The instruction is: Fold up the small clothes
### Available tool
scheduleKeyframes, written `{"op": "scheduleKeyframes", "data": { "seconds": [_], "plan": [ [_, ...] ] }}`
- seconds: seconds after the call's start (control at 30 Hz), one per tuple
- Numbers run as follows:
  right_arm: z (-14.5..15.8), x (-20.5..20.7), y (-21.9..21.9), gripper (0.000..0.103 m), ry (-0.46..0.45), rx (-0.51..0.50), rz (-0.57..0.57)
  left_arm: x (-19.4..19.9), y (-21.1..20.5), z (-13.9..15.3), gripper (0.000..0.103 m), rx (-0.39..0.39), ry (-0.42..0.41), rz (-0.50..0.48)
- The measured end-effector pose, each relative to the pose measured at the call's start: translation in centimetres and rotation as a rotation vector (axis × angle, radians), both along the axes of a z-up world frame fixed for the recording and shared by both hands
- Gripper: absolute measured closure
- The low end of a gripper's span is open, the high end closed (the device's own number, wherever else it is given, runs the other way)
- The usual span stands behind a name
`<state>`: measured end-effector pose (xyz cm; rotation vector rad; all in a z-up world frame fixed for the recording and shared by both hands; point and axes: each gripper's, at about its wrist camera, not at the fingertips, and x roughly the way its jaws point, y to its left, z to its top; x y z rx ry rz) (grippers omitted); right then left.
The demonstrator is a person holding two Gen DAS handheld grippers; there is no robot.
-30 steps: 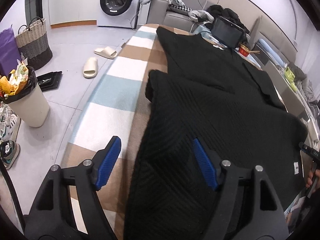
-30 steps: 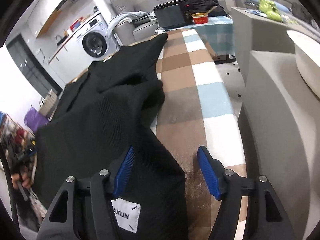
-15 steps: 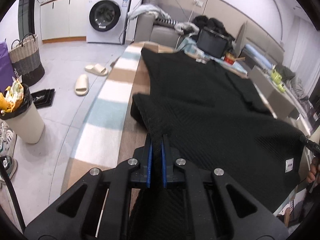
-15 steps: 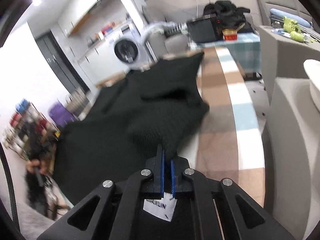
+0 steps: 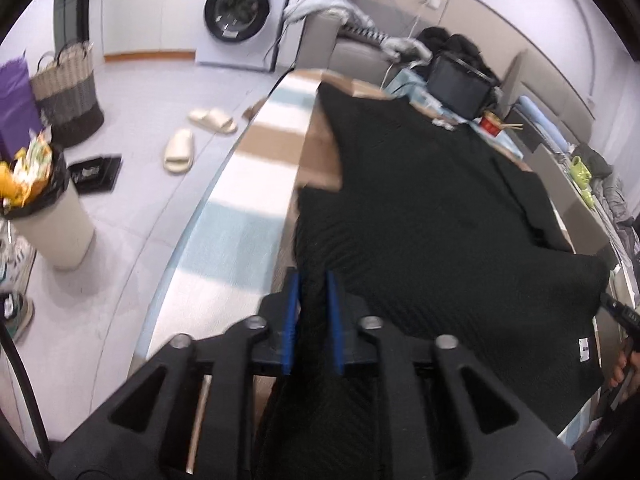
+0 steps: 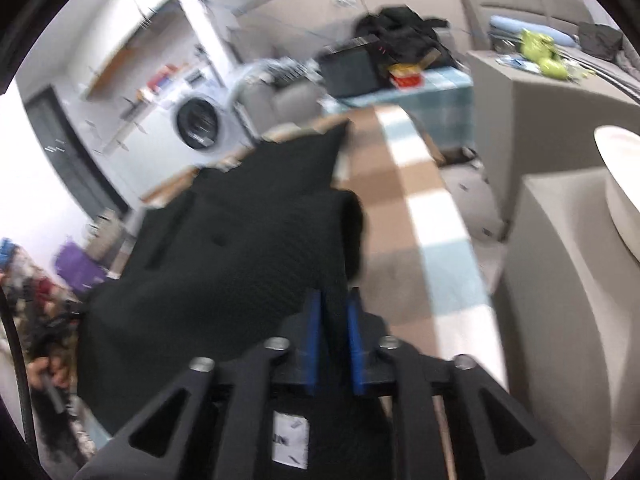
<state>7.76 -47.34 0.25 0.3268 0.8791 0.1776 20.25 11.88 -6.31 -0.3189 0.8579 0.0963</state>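
Checked tablecloth (image 5: 224,240) in brown, white and pale blue covers the table. Black knit garment (image 5: 420,208) lies spread on it, near hem lifted. Left gripper (image 5: 312,320): blue pads flank a fold of the knit, jaws opening, fabric still pinched between them. Right gripper (image 6: 334,344): same, opening, knit between pads. White sewn label (image 6: 290,440), lettering blurred, unreadable.

Both tools are showing the same build: the left gripper (image 5: 312,320) and the right gripper (image 6: 334,340) are wearing matte black plastic frames with triangular cut-outs, round silver screw heads along the arms, and narrow bright blue pads (image 5: 289,320) lining the fingers. A thin black cable (image 5: 18,376) is trailing at the left gripper's side.
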Motion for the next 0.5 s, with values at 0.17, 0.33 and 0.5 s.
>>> {"op": "scheduleKeyframes", "data": {
  "seconds": [0.17, 0.33, 0.5],
  "plan": [
    [-0.8, -2.7, -1.7, 0.049, 0.057, 0.005, -0.007, -2.8, 1.1, -1.0, 0.042, 0.003, 0.008, 0.050],
    [-1.8, -6.1, -2.1, 0.048, 0.158, -0.035, 0.013, -5.5, 1.0, -1.2, 0.041, 0.006, 0.029, 0.063],
    [-2.5, -8.5, -2.0, 0.047, 0.163, 0.018, 0.043, -7.2, -0.2, -1.2, 0.041, 0.032, 0.040, 0.035]
  ]
}}
